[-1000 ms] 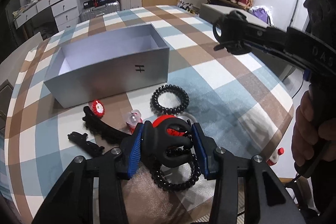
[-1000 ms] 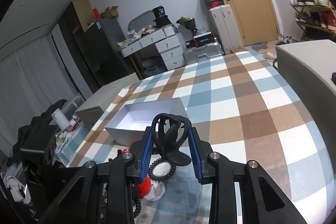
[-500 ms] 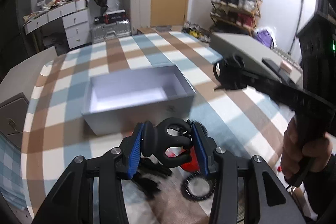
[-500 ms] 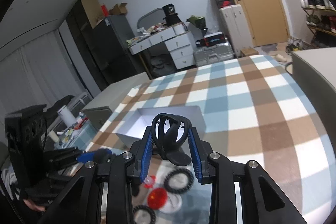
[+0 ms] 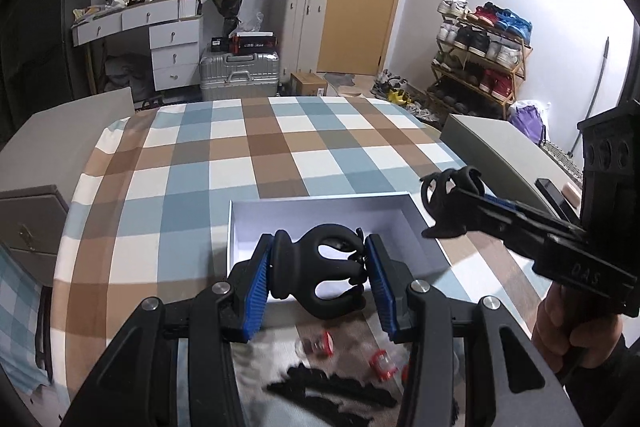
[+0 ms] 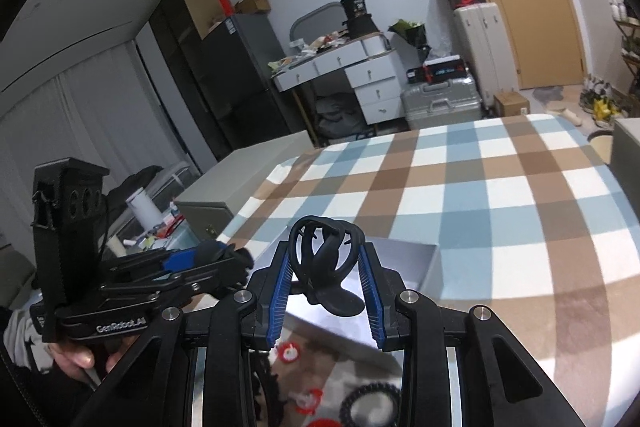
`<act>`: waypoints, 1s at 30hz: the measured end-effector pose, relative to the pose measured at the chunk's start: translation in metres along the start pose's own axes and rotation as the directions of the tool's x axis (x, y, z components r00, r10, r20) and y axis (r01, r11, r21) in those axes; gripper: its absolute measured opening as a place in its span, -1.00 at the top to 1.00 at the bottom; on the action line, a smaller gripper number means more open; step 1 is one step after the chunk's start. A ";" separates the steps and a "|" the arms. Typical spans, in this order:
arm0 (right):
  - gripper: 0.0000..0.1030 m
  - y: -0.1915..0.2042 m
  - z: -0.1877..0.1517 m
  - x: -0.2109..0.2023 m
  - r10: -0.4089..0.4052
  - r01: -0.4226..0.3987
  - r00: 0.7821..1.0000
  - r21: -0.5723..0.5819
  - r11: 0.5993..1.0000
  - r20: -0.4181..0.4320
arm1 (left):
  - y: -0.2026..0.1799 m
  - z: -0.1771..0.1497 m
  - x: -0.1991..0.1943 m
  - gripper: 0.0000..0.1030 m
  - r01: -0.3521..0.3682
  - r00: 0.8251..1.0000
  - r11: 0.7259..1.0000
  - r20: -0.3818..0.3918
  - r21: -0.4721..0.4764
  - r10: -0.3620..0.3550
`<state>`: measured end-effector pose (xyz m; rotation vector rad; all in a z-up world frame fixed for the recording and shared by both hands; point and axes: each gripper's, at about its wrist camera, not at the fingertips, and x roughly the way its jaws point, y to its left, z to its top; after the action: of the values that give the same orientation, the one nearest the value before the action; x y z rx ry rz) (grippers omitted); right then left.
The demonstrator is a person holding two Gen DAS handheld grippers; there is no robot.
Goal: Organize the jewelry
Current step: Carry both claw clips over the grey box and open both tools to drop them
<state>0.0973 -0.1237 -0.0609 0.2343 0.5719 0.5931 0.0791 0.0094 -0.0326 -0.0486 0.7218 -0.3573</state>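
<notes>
My left gripper [image 5: 322,277] is shut on a black claw hair clip [image 5: 320,277], held above the near wall of the open grey box [image 5: 320,215]. My right gripper [image 6: 326,279] is shut on another black claw hair clip [image 6: 326,267], held above the box [image 6: 416,259]; it also shows in the left wrist view [image 5: 452,203] over the box's right edge. The left gripper shows in the right wrist view [image 6: 224,259]. Below lie red-and-clear small pieces [image 5: 318,345], a black coil hair tie [image 6: 370,405] and a long black clip [image 5: 332,389].
The box sits on a checked tablecloth [image 5: 248,155] over a round table. A grey cabinet [image 5: 500,155] stands at the right, another [image 5: 28,227] at the left. Suitcases, drawers and a shoe rack stand beyond the table.
Both grippers rose from the table with their clips and moved forward over the box. The loose items dropped to the bottom of both views.
</notes>
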 end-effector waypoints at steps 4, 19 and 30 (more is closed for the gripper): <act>0.37 -0.003 0.005 0.016 0.003 -0.003 1.000 -0.008 1.000 -0.026 | 0.005 0.008 0.011 0.24 0.002 1.000 1.000 -0.001 -0.006 -0.002; 0.37 -0.019 -0.004 0.066 -0.059 0.056 0.979 -0.018 0.998 -0.195 | 0.017 0.006 0.052 0.24 0.076 0.988 0.992 -0.127 -0.103 -0.088; 0.36 -0.017 -0.001 0.080 -0.085 0.080 0.970 -0.031 0.996 -0.226 | 0.018 0.008 0.061 0.24 0.063 0.985 0.993 -0.157 -0.095 -0.077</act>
<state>0.1585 -0.0909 -0.1034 0.1217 0.7920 0.5482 0.1321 0.0054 -0.0690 -0.1318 0.8967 -0.3992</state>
